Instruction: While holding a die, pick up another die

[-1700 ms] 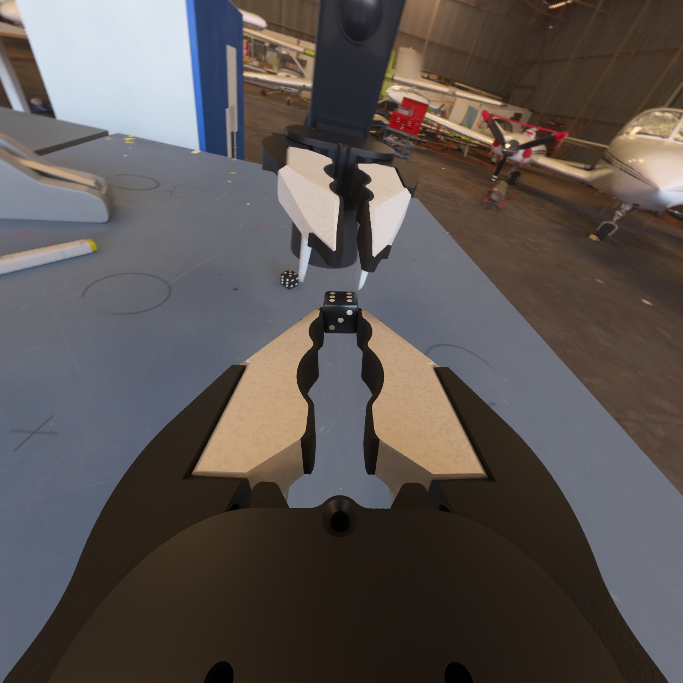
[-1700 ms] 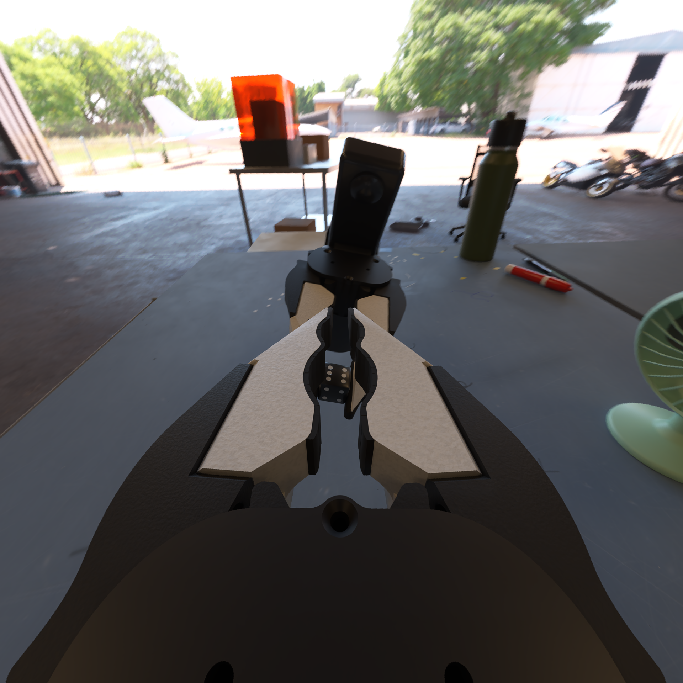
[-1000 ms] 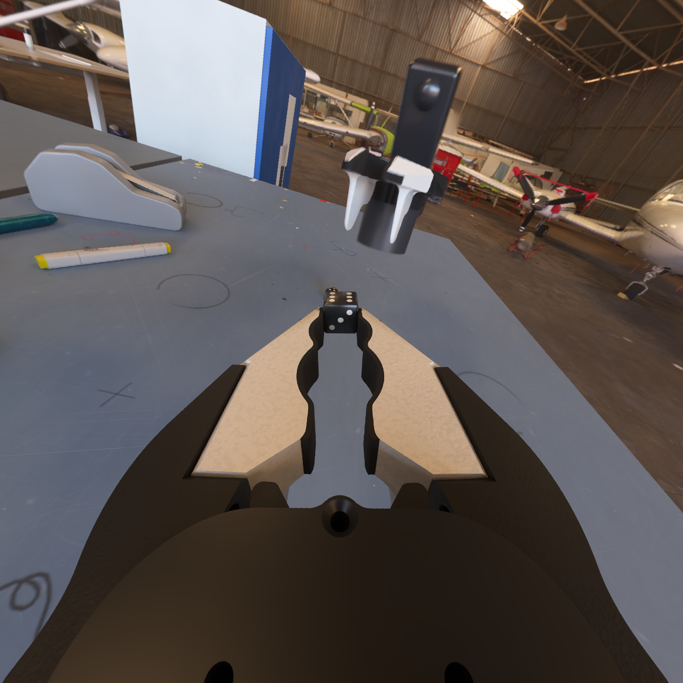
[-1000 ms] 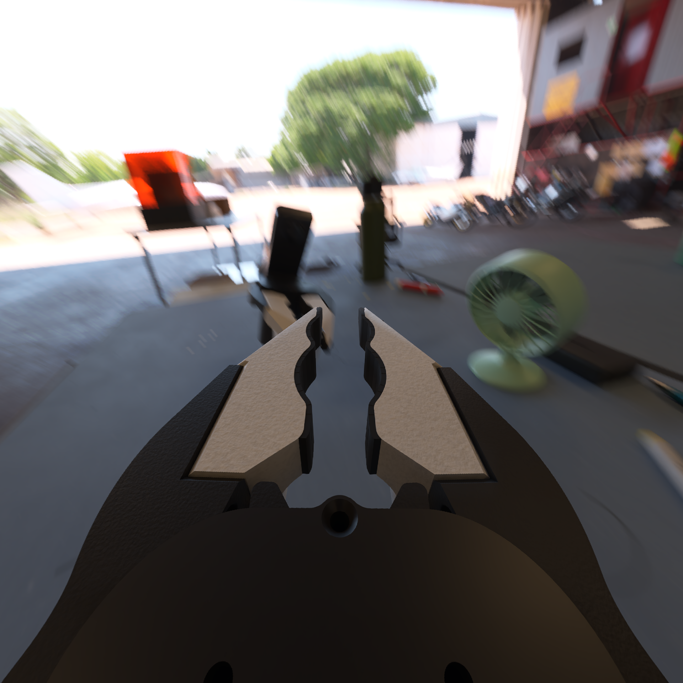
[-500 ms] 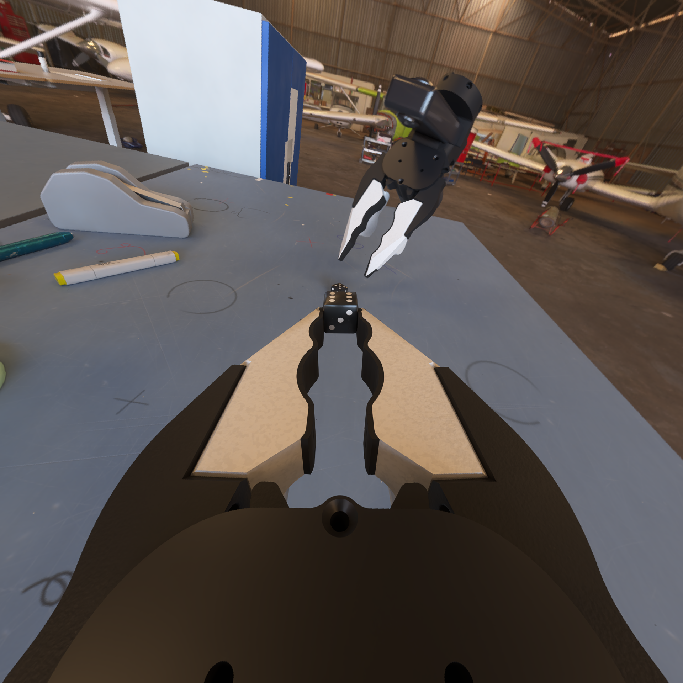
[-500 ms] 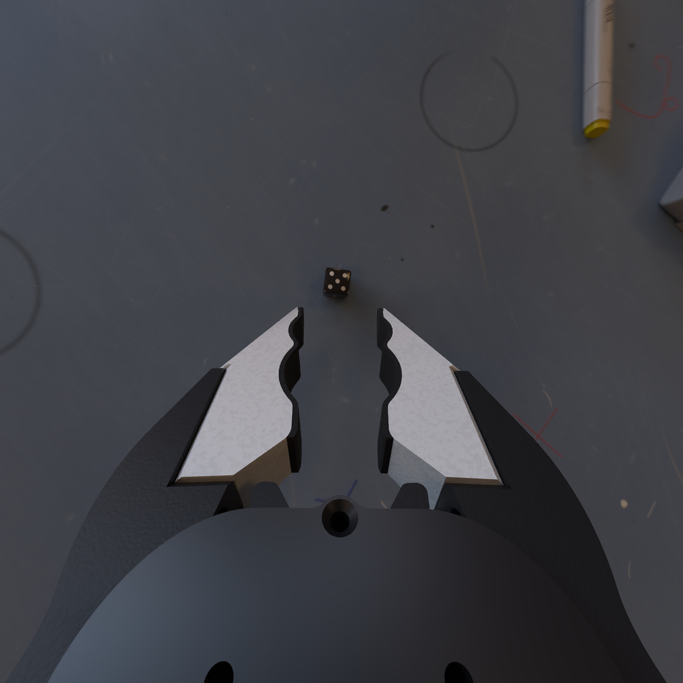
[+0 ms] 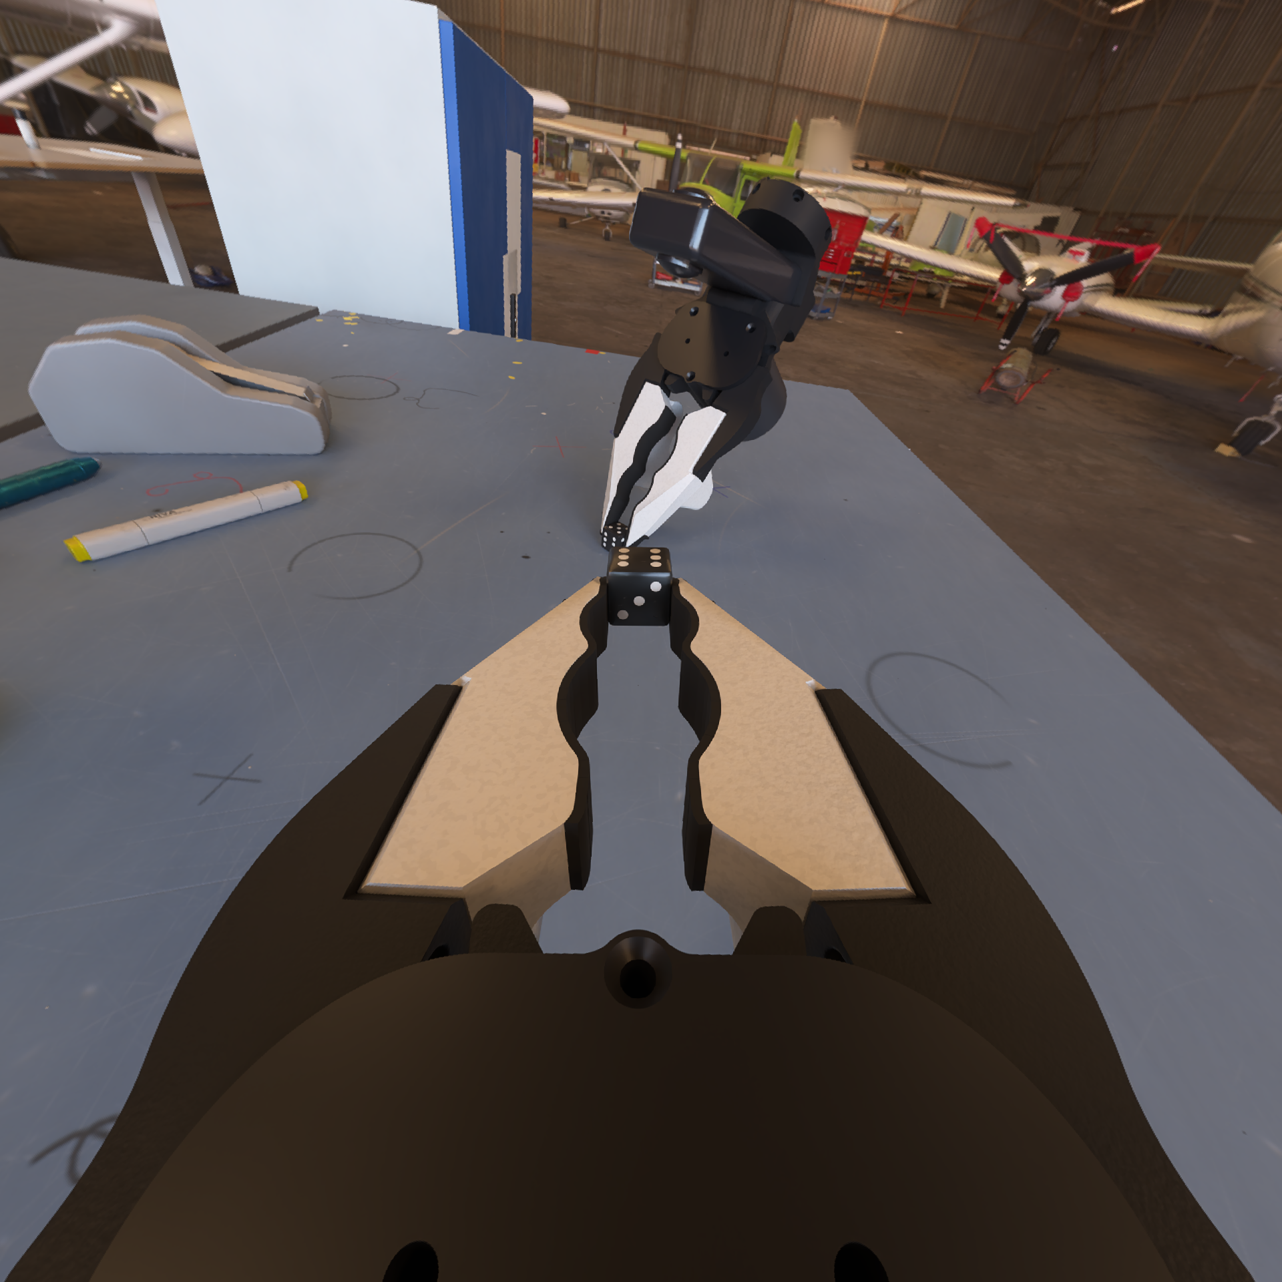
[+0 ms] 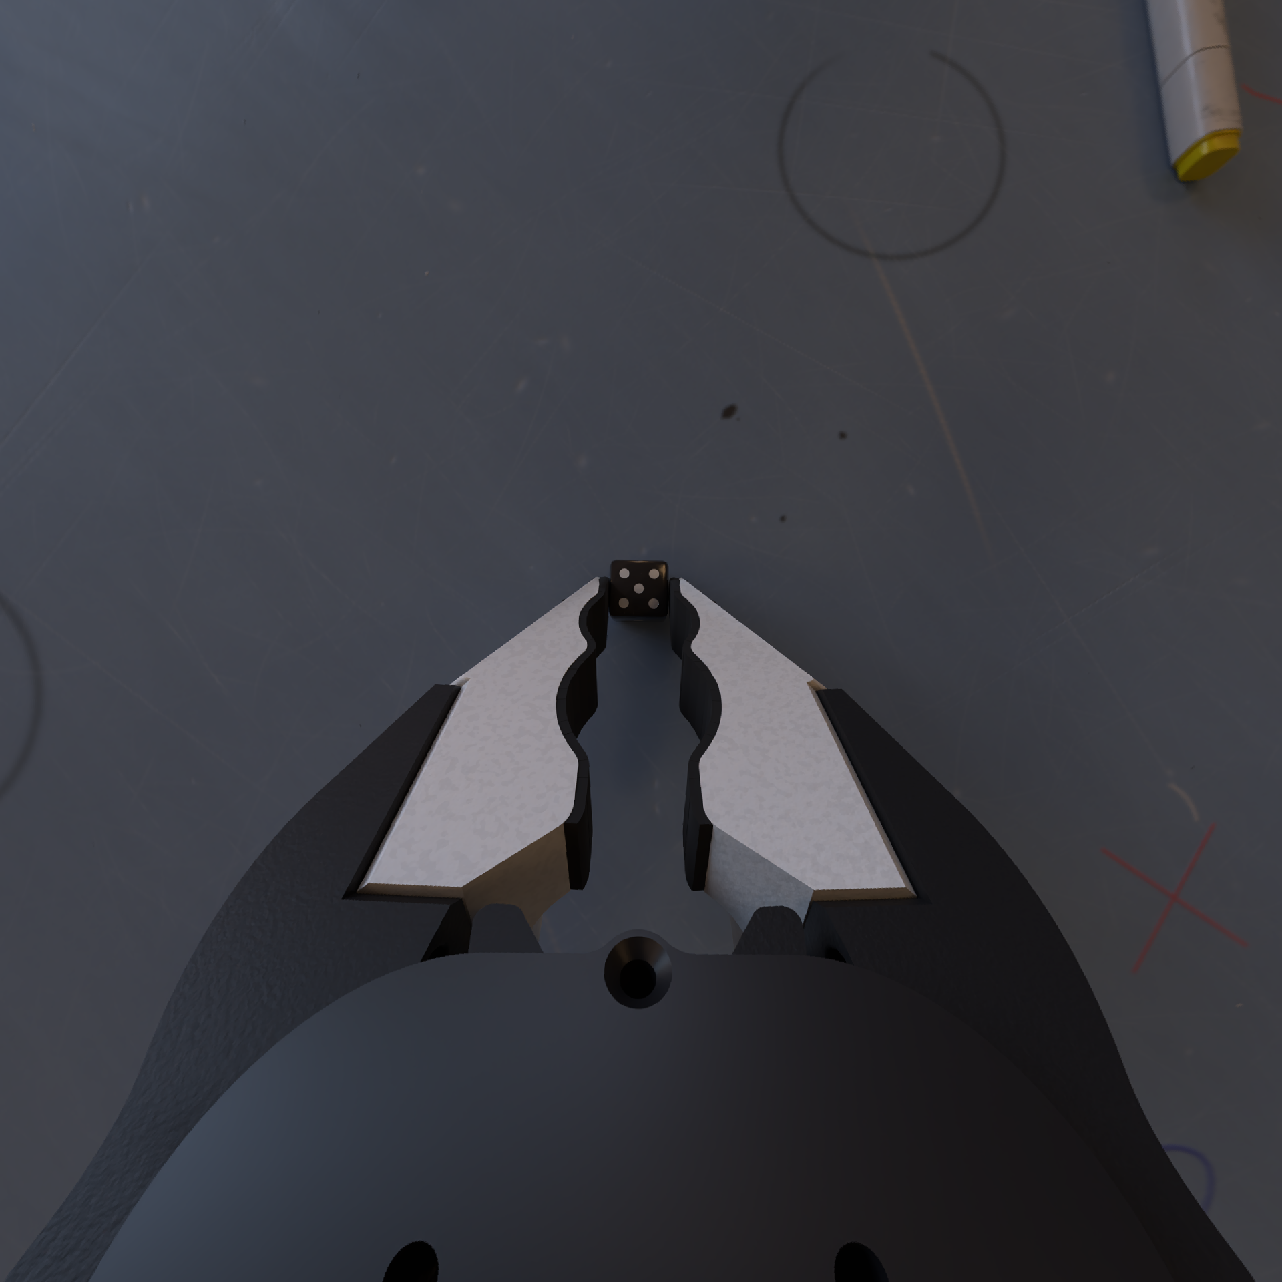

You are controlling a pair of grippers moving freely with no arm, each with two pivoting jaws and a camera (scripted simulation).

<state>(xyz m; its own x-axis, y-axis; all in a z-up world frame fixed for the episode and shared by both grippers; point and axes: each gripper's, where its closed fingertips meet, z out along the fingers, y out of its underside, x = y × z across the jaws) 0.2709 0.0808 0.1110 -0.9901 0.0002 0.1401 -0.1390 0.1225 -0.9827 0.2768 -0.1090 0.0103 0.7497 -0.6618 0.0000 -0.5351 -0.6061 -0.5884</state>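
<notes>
Grey worktop (image 7: pixel 208 659) bearing drawn circles and crosses; white marker with yellow cap (image 7: pixel 187 519) at left. Left claw (image 7: pixel 639 598) clenched on black die (image 7: pixel 639 595), held above worktop. Right claw (image 8: pixel 639 598) pointing steeply down, tips at worktop, fingers closed against second black die (image 8: pixel 639 591), which sits just beyond first die

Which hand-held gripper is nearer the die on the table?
Right. The right hand-held gripper straddles the table die; the left hand-held gripper, holding its own die, sits just short of it.
</notes>
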